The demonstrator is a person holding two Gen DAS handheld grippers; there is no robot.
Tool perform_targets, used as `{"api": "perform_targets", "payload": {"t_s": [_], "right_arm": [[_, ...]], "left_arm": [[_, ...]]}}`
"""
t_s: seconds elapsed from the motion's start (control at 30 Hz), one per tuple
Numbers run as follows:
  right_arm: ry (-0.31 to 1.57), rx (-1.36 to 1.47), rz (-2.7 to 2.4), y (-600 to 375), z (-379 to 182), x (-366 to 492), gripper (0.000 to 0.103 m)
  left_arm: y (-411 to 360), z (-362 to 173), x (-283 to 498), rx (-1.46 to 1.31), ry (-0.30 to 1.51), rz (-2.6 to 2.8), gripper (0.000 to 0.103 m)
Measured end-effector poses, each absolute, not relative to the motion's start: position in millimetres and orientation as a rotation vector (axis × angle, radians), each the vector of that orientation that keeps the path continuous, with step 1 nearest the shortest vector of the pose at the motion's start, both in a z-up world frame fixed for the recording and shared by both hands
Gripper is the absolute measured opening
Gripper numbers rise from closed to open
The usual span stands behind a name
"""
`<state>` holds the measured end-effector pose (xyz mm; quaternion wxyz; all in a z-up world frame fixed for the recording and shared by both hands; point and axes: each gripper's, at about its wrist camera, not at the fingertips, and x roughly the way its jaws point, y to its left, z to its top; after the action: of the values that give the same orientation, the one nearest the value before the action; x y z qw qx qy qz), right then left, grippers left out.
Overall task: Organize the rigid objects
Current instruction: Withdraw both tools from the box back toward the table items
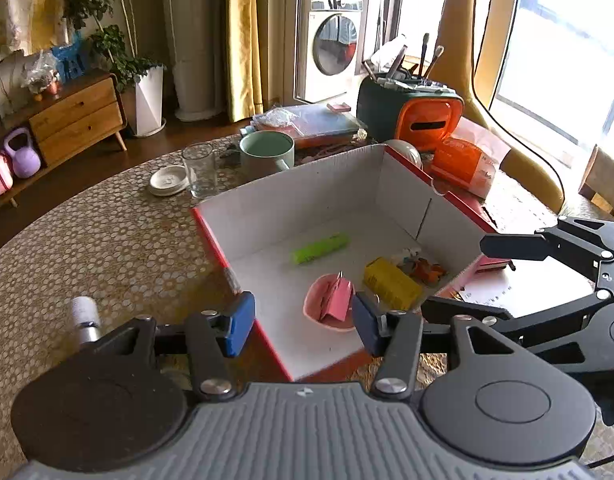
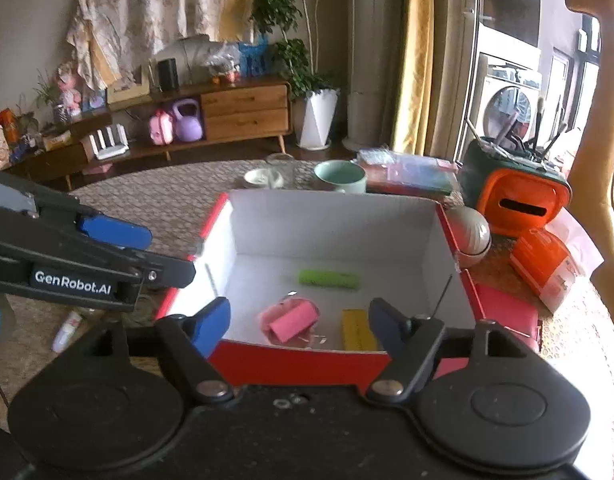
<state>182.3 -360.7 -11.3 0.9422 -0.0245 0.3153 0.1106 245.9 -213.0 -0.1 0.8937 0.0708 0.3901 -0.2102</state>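
Observation:
A red cardboard box with a white inside (image 1: 267,216) (image 2: 331,224) stands open on the table. In it lie a green tube (image 1: 319,248) (image 2: 329,279), a pink dish holding a pink block (image 1: 335,300) (image 2: 293,318), a yellow box (image 1: 391,283) (image 2: 358,334) and some small orange bits (image 1: 425,268). My left gripper (image 1: 303,322) is open and empty over the box's near corner. My right gripper (image 2: 299,326) is open and empty at the box's near wall; it also shows in the left wrist view (image 1: 483,276). A white tube (image 1: 85,318) (image 2: 67,330) lies on the table left of the box.
Behind the box stand a glass (image 1: 199,168), a white lid (image 1: 168,180), a green mug (image 1: 267,152) (image 2: 341,176), a flat plastic-wrapped pack (image 1: 311,122) and an orange-green holder with brushes (image 1: 411,112) (image 2: 515,196). An orange packet (image 1: 463,164) and a white bowl (image 2: 473,236) lie right.

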Motion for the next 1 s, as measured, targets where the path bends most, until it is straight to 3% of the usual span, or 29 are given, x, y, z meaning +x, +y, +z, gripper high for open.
{"api": "perform_targets", "payload": {"t_s": [0.27, 0.33, 0.57, 1.0], "right_arm": [[0.596, -0.075, 0.272, -338, -2, 162, 0.086], [0.583, -0.068, 0.29, -332, 1, 157, 0.09], [0.555, -0.055, 0.367, -306, -2, 142, 0.102], [0.576, -0.077, 0.458, -246, -23, 124, 0.103]], "left_arm": [[-180, 9, 214, 0.115, 0.77, -0.422, 0.059], [-172, 10, 207, 0.106, 0.764, -0.414, 0.067], [-139, 8, 185, 0.068, 0.747, -0.369, 0.072], [-68, -14, 163, -0.002, 0.746, -0.269, 0.08]]}}
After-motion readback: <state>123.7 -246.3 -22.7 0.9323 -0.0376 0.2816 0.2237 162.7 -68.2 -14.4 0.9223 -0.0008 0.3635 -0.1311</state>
